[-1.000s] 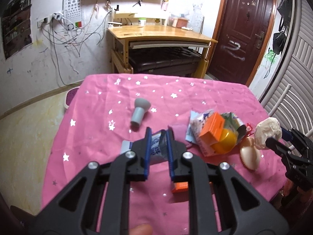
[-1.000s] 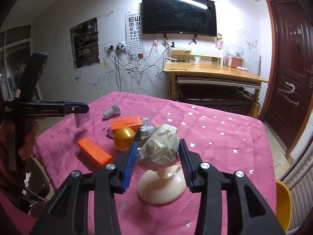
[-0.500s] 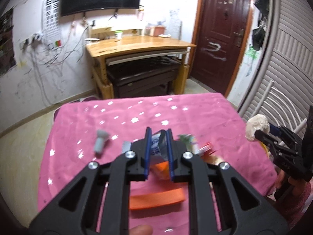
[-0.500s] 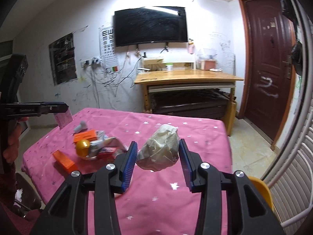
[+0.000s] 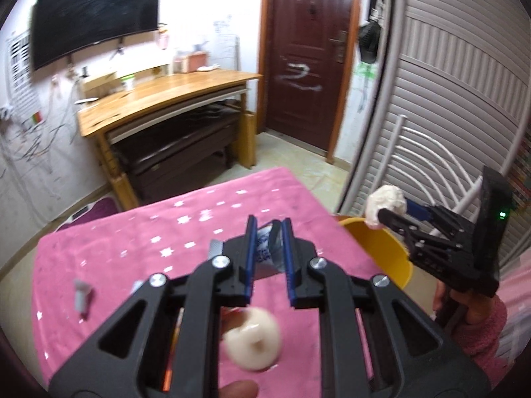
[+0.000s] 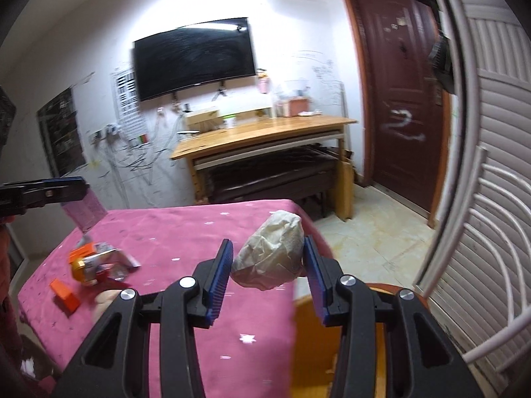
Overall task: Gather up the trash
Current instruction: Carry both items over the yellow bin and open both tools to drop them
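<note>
The left gripper (image 5: 269,256) is clamped nearly flat on a thin blue-and-white wrapper (image 5: 265,248), which stands on edge between the pads with its long side running forward along the fingers and its free end poking out past the tips. The right gripper (image 6: 265,272) stands partly open but pressed on a crumpled paper wad (image 6: 270,253), whose longer axis tilts up and away to the right. Just below and ahead of that gripper is the rim of a yellow bin (image 5: 378,248), close against the right edge of the pink star-print tablecloth (image 5: 132,245). Beneath the left gripper lies a cream round lid (image 5: 254,343); to its left, a small grey piece (image 5: 81,297). Left of the right gripper sits a pile of wrappers (image 6: 99,263) and an orange box (image 6: 64,295). Beyond the table's far edge the floor is open up to a wooden desk (image 6: 262,132).
</note>
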{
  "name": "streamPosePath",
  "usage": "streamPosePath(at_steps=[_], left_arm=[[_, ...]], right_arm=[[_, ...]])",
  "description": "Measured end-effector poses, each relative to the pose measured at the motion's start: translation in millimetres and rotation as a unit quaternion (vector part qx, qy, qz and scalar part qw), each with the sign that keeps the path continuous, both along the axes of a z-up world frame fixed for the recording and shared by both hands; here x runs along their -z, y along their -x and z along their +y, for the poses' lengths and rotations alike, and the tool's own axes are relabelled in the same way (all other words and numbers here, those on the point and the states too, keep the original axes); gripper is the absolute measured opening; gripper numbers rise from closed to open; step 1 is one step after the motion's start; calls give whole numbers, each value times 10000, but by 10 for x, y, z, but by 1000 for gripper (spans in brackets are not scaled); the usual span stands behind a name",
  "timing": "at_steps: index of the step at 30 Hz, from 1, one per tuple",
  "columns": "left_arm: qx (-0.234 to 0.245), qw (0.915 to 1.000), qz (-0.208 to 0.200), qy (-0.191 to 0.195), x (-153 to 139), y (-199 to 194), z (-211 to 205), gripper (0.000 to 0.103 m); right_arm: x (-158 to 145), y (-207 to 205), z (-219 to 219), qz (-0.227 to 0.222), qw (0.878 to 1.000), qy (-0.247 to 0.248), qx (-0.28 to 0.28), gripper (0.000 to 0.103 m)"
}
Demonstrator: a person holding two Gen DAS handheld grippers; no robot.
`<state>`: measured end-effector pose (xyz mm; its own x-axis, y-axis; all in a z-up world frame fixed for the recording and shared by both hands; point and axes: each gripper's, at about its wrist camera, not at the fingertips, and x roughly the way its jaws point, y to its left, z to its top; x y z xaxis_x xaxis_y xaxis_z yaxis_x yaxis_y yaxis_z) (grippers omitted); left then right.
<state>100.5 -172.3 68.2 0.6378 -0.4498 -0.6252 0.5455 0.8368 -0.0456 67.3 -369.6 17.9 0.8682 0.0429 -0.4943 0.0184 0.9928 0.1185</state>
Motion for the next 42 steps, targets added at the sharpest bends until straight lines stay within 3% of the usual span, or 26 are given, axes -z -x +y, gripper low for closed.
streamPosePath(at_steps=[9, 18, 27, 32, 34, 36, 38, 42], left_arm=[[691, 9974, 157, 83, 60, -15, -915, 13], [1087, 9890, 942, 338, 252, -256, -1758, 13], [1013, 9854, 1348, 233, 502, -418, -2043, 13], [1012, 9846, 1413, 209, 558, -428, -2112, 14], [994, 9843, 1446, 214, 566, -441, -2125, 22], [967, 9838, 1483, 262, 574, -458, -2104, 59], [875, 9847, 1474, 303, 573, -478, -2078, 66], [750, 9861, 1456, 295, 563, -498, -2006, 66]], right_arm=[[219, -9, -524, 308, 9979, -210, 529, 38], [501, -105, -730, 911, 9927, -12, 785, 38], [568, -97, -853, 1123, 9909, -126, 735, 40], [574, -72, -913, 1194, 9898, -107, 773, 49], [580, -59, -935, 1200, 9895, -106, 793, 49], [577, -47, -948, 1192, 9895, -107, 806, 50], [572, -28, -969, 1190, 9894, -107, 828, 51], [586, -15, -1010, 1209, 9886, -132, 884, 51]])
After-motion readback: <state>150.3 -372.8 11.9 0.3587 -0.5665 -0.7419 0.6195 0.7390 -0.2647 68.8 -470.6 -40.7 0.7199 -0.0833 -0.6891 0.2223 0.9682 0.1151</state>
